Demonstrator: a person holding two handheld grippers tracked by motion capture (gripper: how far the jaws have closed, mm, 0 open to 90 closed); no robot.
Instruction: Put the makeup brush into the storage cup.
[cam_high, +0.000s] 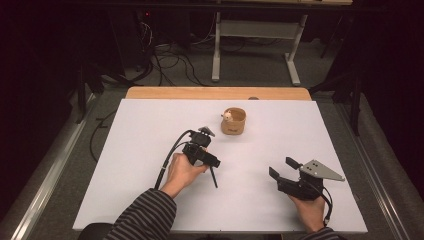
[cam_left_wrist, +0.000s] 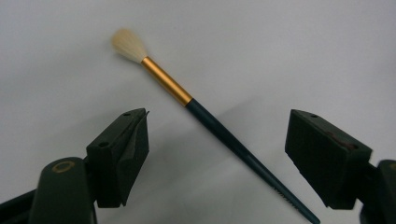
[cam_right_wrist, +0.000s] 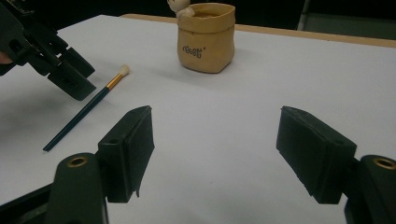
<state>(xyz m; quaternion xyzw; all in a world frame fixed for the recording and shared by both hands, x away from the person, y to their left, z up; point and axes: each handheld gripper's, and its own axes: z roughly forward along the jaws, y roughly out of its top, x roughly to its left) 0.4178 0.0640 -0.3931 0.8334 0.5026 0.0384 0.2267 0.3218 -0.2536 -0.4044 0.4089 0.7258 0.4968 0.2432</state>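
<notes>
A paintbrush (cam_left_wrist: 219, 128) with pale bristles, a gold ferrule and a dark teal handle lies flat on the white table. My left gripper (cam_left_wrist: 217, 123) hovers just above it, open, one jaw on each side of the handle and neither touching it. In the high view the left gripper (cam_high: 210, 161) is at the table's middle, with the brush's handle (cam_high: 214, 177) sticking out toward me. A tan sack-shaped pot (cam_high: 233, 121) with a small figure on its rim stands farther back. My right gripper (cam_high: 282, 167) rests open near the front right, holding nothing, aimed at the pot (cam_right_wrist: 205, 39).
White sheet (cam_high: 150, 125) covers the table, with a strip of wooden edge (cam_high: 215, 93) at the far side. The right gripper view shows the brush (cam_right_wrist: 84, 112) and the left gripper (cam_right_wrist: 65, 70) off to its left. Desk legs and cables lie on the floor beyond.
</notes>
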